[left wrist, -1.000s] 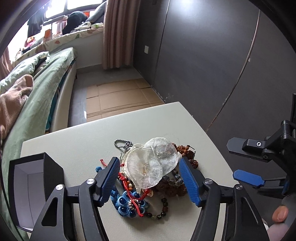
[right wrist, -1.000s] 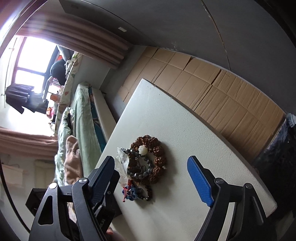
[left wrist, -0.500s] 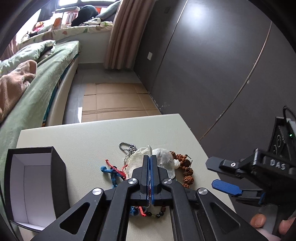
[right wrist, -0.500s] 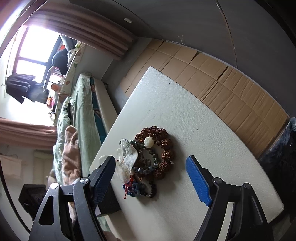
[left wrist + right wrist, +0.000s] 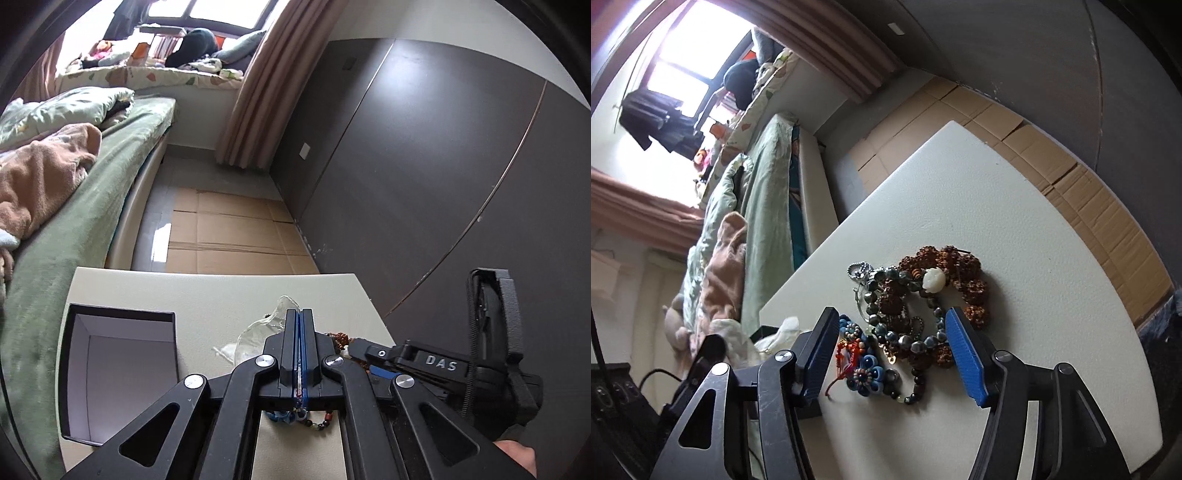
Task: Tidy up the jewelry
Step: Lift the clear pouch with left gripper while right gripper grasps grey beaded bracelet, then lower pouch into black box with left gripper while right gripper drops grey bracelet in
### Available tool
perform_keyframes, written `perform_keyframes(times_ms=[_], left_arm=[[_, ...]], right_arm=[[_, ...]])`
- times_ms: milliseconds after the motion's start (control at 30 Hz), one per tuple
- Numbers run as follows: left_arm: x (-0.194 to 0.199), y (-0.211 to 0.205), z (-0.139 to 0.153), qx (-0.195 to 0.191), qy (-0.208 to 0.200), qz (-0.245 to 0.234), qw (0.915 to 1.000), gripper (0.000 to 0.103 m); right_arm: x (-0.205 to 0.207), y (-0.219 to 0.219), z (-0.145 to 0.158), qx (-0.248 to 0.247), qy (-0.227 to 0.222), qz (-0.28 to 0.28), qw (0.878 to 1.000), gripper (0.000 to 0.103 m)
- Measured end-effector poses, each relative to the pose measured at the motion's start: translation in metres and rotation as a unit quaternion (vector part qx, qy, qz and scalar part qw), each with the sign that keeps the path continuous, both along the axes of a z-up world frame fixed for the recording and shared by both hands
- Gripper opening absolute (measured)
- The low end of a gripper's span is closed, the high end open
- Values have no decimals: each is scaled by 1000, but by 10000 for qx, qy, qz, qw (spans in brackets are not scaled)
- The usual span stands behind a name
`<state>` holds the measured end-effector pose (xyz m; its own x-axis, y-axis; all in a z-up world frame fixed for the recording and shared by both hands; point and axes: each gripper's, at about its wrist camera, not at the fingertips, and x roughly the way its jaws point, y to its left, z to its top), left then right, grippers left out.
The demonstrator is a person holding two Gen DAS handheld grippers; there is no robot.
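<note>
Left tongs (image 5: 300,345): closed flat on clear pouch (image 5: 258,332); light, limp, slippery.
Right tongs (image 5: 892,354): wide open, empty, over beads (image 5: 916,306).
Grip: pinch one strand; tangled.

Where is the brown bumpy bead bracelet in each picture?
Left wrist view: only a sliver of the brown bracelet peeks out right of the shut left tool, by the clear bag it pinches.
Right wrist view: the whole brown bracelet lies mid-picture, above the open right tool.
Shared landmark: the white table under the jewelry pile.
</note>
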<state>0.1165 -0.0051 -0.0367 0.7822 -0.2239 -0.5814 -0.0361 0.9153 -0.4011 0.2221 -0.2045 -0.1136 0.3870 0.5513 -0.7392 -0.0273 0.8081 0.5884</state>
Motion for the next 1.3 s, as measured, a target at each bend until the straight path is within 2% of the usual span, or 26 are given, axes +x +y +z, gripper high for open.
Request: perform_keyframes(times_ms=[200, 367, 400, 433, 600, 700, 833, 1100, 1167, 1300], left_arm=[[-7, 18, 4, -113, -67, 148, 9998, 0], [-9, 27, 3, -96, 2, 233, 9997, 0], [-11, 29, 2, -104, 13, 262, 9996, 0], [-13, 31, 2, -113, 18, 290, 9995, 0], [-24, 41, 3, -172, 32, 343, 9993, 0], [-33, 46, 4, -197, 7, 409, 9990, 0], [-45, 56, 7, -232, -74, 565, 9981, 0], [-67, 79, 15, -456, -388, 981, 9934, 0], [-67, 86, 15, -611, -397, 1091, 9914, 0], [-60, 100, 6, -1213, -148, 1040, 9870, 1]], right_arm=[[11, 32, -7, -525, -166, 498, 9972, 46], [12, 40, -16, -981, -29, 602, 9933, 39], [13, 38, -18, -961, 9, 606, 9935, 29], [13, 36, -18, -890, 33, 603, 9942, 18], [4, 27, -6, -699, -192, 543, 9959, 11], [-2, 19, 0, -440, -291, 492, 9974, 11], [-11, 8, 14, 142, -505, 403, 9978, 11], [-38, 15, 43, 1075, -1105, 614, 9861, 11], [-43, 20, 46, 1249, -1171, 671, 9829, 11], [-49, 34, 48, 1506, -1228, 810, 9776, 11]])
